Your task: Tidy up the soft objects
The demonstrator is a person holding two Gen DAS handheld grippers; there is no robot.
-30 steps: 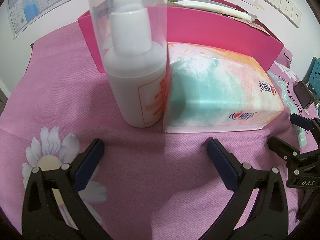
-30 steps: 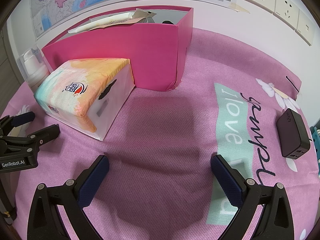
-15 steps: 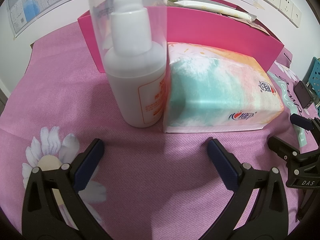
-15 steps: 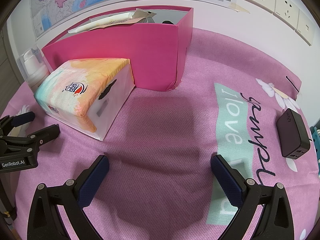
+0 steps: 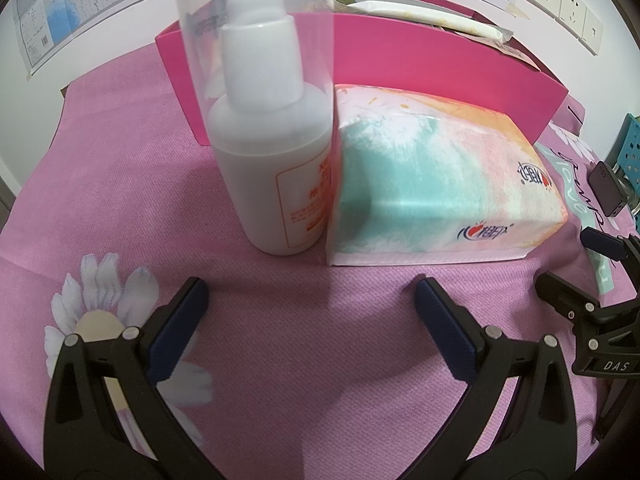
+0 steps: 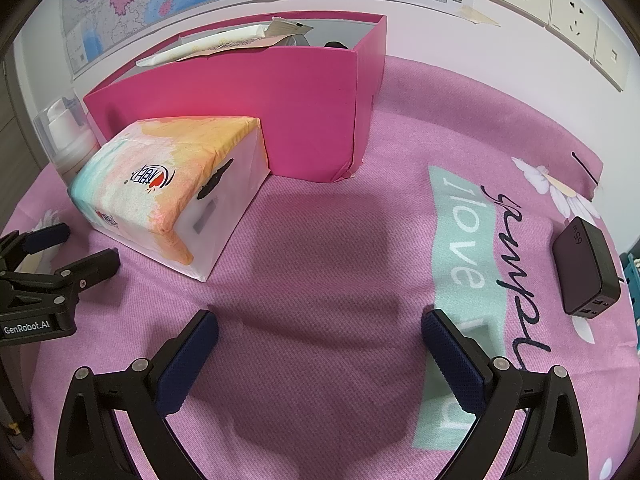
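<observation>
A soft tissue pack (image 5: 432, 184) in teal, orange and pink wrap lies on the pink cloth, against the front wall of a pink box (image 5: 400, 64). In the right wrist view the tissue pack (image 6: 160, 188) lies left of centre, before the pink box (image 6: 280, 104), which holds white packets. My left gripper (image 5: 312, 292) is open and empty, just short of the pack and a white pump bottle (image 5: 272, 136). My right gripper (image 6: 320, 324) is open and empty over bare cloth, right of the pack. Each gripper shows at the edge of the other's view.
The pump bottle (image 6: 68, 140) touches the pack's left end. A black charger (image 6: 586, 268) lies on the cloth at the right. A map and wall sockets (image 6: 556, 8) are behind. A teal basket edge (image 5: 630, 152) shows far right.
</observation>
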